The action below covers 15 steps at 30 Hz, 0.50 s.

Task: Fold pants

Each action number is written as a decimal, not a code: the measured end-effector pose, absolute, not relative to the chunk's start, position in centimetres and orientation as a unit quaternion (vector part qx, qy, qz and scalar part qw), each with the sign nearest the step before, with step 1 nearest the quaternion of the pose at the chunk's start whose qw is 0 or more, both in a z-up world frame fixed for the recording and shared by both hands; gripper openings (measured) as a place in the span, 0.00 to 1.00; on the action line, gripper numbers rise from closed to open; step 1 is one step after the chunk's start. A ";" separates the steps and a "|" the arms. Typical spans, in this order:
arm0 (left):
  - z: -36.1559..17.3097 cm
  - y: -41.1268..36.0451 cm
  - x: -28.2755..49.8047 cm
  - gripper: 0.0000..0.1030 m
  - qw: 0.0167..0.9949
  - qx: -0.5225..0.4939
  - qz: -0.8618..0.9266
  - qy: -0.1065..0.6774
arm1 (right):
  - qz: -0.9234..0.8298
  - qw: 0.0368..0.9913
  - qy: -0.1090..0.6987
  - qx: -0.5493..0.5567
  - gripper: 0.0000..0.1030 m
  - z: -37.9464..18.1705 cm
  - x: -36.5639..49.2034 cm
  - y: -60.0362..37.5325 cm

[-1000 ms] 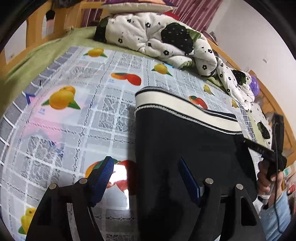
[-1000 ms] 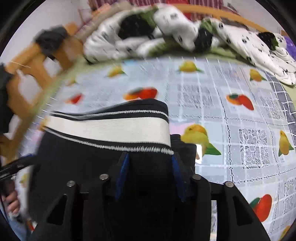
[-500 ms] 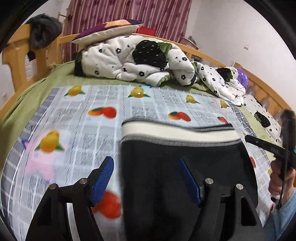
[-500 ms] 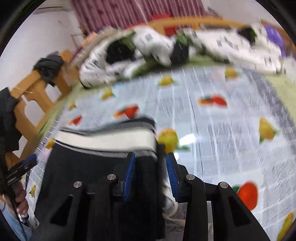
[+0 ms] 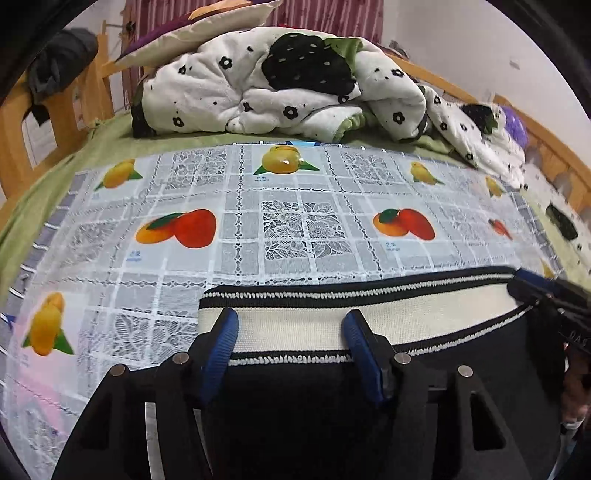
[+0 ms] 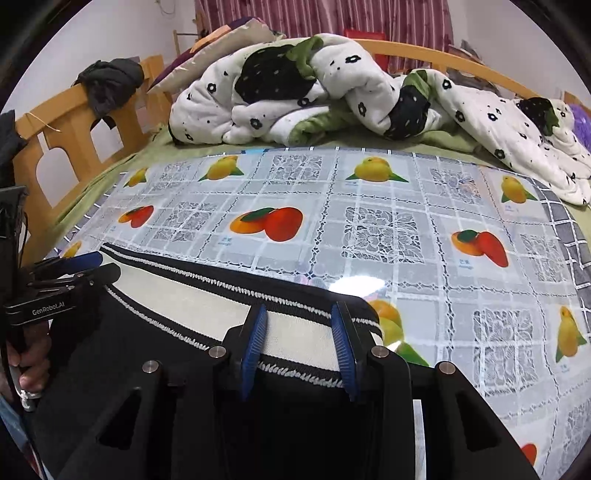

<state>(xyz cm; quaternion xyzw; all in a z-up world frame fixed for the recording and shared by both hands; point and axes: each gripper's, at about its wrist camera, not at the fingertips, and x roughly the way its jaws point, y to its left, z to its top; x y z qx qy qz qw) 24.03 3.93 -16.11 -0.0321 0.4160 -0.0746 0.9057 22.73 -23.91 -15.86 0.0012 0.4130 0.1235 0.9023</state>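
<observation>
Black pants (image 5: 295, 402) with a cream, black-edged waistband (image 5: 406, 321) lie on the fruit-print sheet. My left gripper (image 5: 290, 325) is open, its blue pads straddling the waistband's left end from above. My right gripper (image 6: 299, 321) is open, its pads over the waistband (image 6: 207, 306) at its right end. The pants (image 6: 129, 362) fill the lower left of the right wrist view. Each gripper shows in the other's view: the right one (image 5: 546, 291) at the waistband's right corner, the left one (image 6: 74, 269) at its left corner. Whether the pads touch the cloth is unclear.
The fruit-print plastic sheet (image 5: 288, 229) covers a green bed. A crumpled white flower-print quilt (image 5: 280, 85) and a pillow (image 5: 192, 33) lie at the far side. A wooden bed frame (image 6: 85, 125) with dark clothes hung on it runs along the left.
Both grippers have moved up along the pants to the waistband and now sit over its two ends. The left jaws have narrowed; the right jaws have widened.
</observation>
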 end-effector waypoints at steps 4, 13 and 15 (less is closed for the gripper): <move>-15.8 4.2 23.6 0.57 0.906 -0.039 -0.083 0.414 | 0.125 0.902 0.414 0.010 0.35 -16.0 22.8 -24.1; -14.3 3.2 11.9 0.65 0.885 0.020 -0.159 0.438 | 0.125 0.895 0.428 0.013 0.41 -14.4 14.9 -24.8; -14.0 3.6 7.8 0.65 0.879 0.015 -0.188 0.438 | 0.120 0.899 0.421 0.019 0.41 -14.5 11.7 -25.2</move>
